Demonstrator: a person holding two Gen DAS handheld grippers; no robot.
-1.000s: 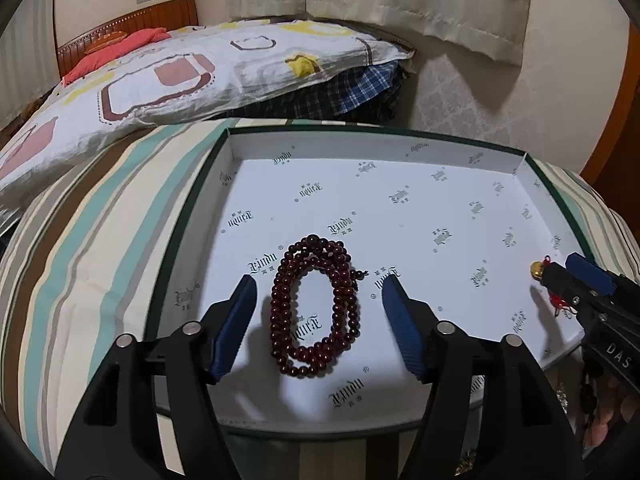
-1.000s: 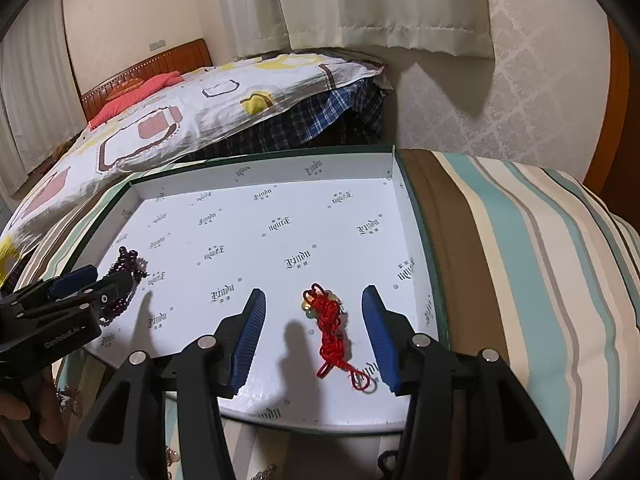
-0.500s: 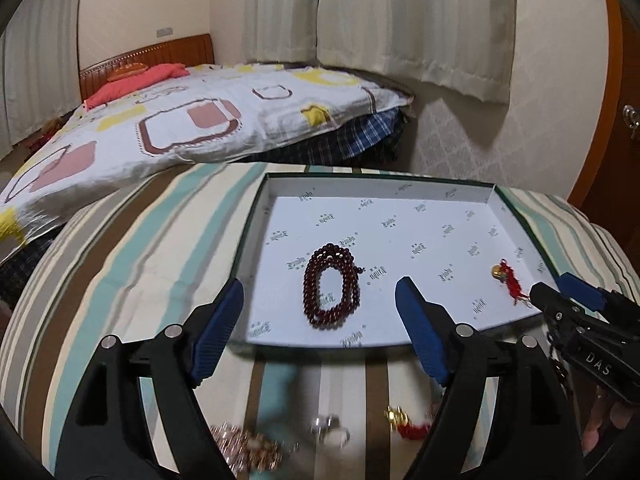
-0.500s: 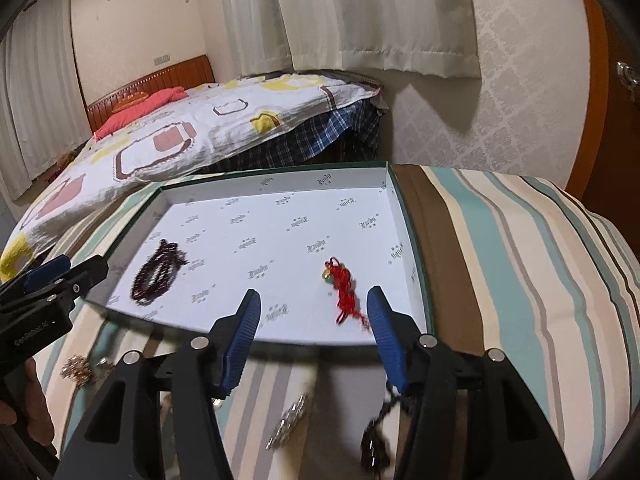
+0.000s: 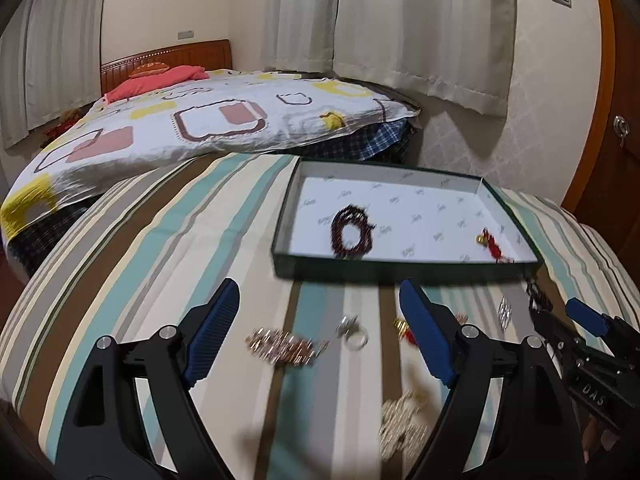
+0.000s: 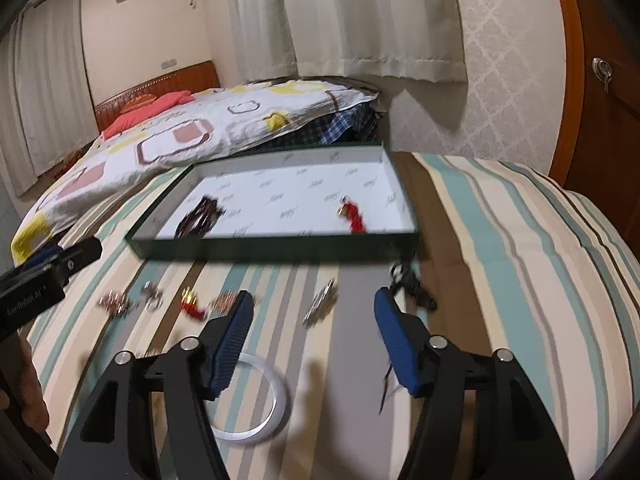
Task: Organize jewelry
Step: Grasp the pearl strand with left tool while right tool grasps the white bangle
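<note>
A green box with a white lining (image 5: pixel 400 270) (image 6: pixel 280 246) sits on the striped cloth. In it lie a dark red bead bracelet (image 5: pixel 352 232) (image 6: pixel 200 216) and a red cord charm (image 5: pixel 492 246) (image 6: pixel 352 216). Loose jewelry lies in front of the box: a rose-gold chain (image 5: pixel 284 346), a ring (image 5: pixel 354 334), a red and gold charm (image 6: pixel 190 304), a silver piece (image 6: pixel 320 304), a dark chain (image 6: pixel 412 284), a white bangle (image 6: pixel 256 400). My left gripper (image 5: pixel 318 332) is open above the chain and ring. My right gripper (image 6: pixel 316 336) is open above the cloth.
A bed with a patterned quilt (image 5: pixel 200 120) stands behind the table. Curtains and a wallpapered wall are at the back. A wooden door (image 6: pixel 600 100) is at the right. A gold lace piece (image 5: pixel 404 428) lies near the front edge.
Both grippers have pulled back from the box and risen. The bracelet and red charm stay in the box, and the loose jewelry in front has come into view.
</note>
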